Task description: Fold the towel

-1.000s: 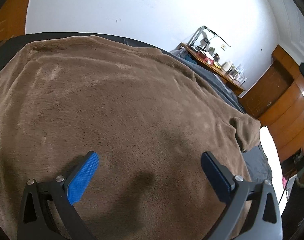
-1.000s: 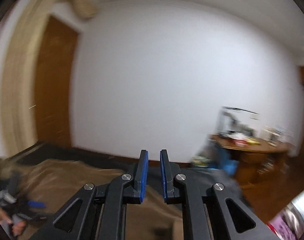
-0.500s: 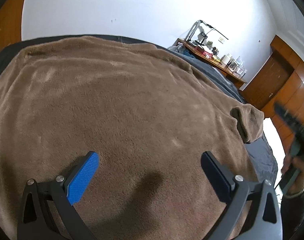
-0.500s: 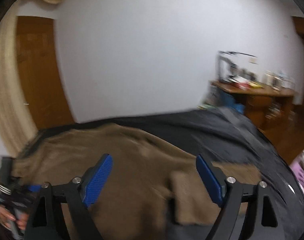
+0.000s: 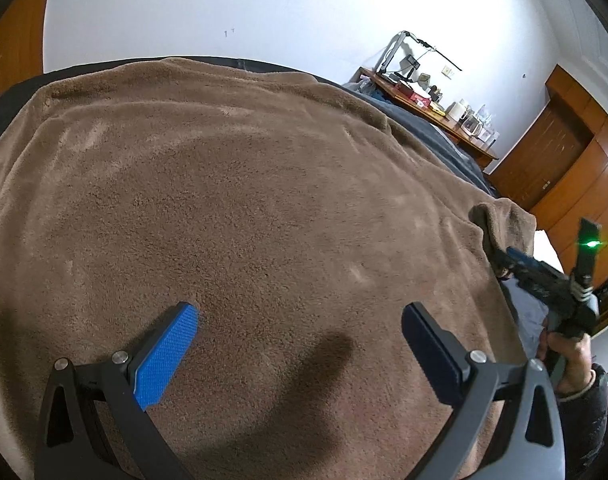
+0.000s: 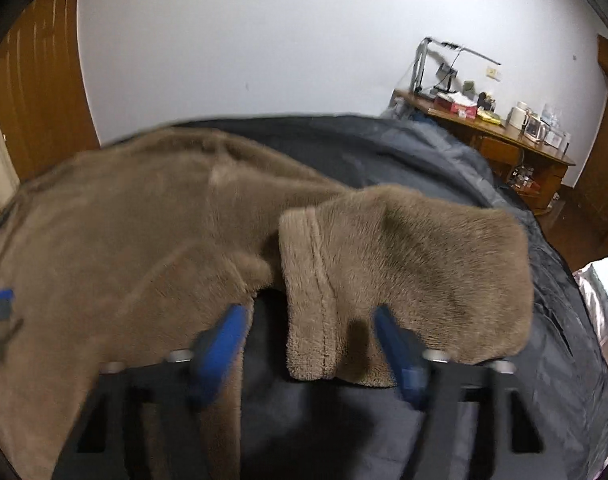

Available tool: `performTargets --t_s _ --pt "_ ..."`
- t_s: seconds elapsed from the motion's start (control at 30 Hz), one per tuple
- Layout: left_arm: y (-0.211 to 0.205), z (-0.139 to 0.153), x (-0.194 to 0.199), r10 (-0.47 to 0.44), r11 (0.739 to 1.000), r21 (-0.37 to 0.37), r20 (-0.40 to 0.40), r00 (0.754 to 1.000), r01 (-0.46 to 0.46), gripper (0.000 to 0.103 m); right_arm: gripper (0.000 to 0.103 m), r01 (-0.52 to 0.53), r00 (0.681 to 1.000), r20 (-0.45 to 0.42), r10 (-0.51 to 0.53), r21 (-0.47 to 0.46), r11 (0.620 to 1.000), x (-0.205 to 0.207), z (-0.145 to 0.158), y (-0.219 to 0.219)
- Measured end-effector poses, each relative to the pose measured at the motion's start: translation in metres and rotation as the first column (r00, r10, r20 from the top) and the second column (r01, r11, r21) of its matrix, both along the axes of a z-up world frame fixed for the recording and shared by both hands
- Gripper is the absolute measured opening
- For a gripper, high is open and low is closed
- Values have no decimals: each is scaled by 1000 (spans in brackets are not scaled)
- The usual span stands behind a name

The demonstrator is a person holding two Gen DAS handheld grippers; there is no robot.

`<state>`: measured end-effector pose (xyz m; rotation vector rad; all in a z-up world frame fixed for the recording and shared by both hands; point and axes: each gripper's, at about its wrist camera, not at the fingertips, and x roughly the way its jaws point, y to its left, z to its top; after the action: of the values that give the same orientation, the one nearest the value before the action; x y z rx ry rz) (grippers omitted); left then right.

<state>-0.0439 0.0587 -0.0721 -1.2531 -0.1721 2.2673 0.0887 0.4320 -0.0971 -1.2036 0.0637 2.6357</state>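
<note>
A plush brown fleece towel [image 5: 239, 200] lies spread over a bed's dark grey cover [image 6: 384, 148]. The left tool [image 5: 299, 344] hovers above it, pads spread wide and empty. The right tool [image 6: 310, 344], also spread, straddles the towel's folded-over corner [image 6: 404, 256] without gripping it.

One brown towel [image 5: 263, 200], two grippers, left [image 5: 299, 344] and right [image 6: 310, 344], one desk [image 6: 504, 140].
</note>
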Motion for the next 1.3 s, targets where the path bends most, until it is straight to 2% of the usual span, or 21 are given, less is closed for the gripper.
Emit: performTargets --t_s 0.03,0.1,0.33,0.43,0.57,0.7,0.8,0.83,0.87,0.9,0.97,1.07,1.2,1.3 --pt "0 0 0 0 1000 2 2 1000 0 102 46 4 1000 20 -4 6 1000 0 -6 3" --pt "-1 1 0 -1 1000 4 5 1000 1 102 41 31 999 36 -32 22 999 7 -12 14" --pt "1 1 2 -9 1000 3 8 1000 9 102 38 177 984 -50 -171 150 973 44 4 40" --pt "1 0 2 -12 1000 -3 6 1000 12 102 38 221 974 -83 -211 153 963 53 8 53" --pt "3 -1 1 -13 1000 -10 2 1000 13 102 38 245 968 -71 -239 97 965 52 5 70" --pt "4 -2 1 -15 1000 -15 -2 1000 15 102 38 233 972 -26 -234 -34 972 41 -6 86" --pt "4 -2 0 -16 1000 -15 -1 1000 16 102 38 207 978 -17 -208 -60 977 39 -8 84" --pt "4 -2 0 -16 1000 -14 -1 1000 16 102 37 196 980 -20 -198 -47 979 38 -8 82" --pt "5 -2 0 -16 1000 -13 0 1000 16 102 30 186 982 -22 -187 -35 982 37 -7 80" --pt "4 -2 0 -16 1000 -10 1 1000 16 102 15 179 984 -24 -179 -14 984 37 -7 78" --pt "3 -3 -1 -14 1000 -5 4 1000 14 102 13 200 979 -58 -197 57 978 42 2 78" --pt "2 -2 -1 -11 1000 2 8 1000 11 102 12 291 949 -165 -269 134 947 60 26 87" --pt "2 0 0 -14 1000 20 4 1000 14 102 11 431 880 -324 -349 233 872 86 70 102" --pt "1 4 2 -22 999 31 -7 1000 22 102 11 490 830 -426 -360 250 835 96 104 106"
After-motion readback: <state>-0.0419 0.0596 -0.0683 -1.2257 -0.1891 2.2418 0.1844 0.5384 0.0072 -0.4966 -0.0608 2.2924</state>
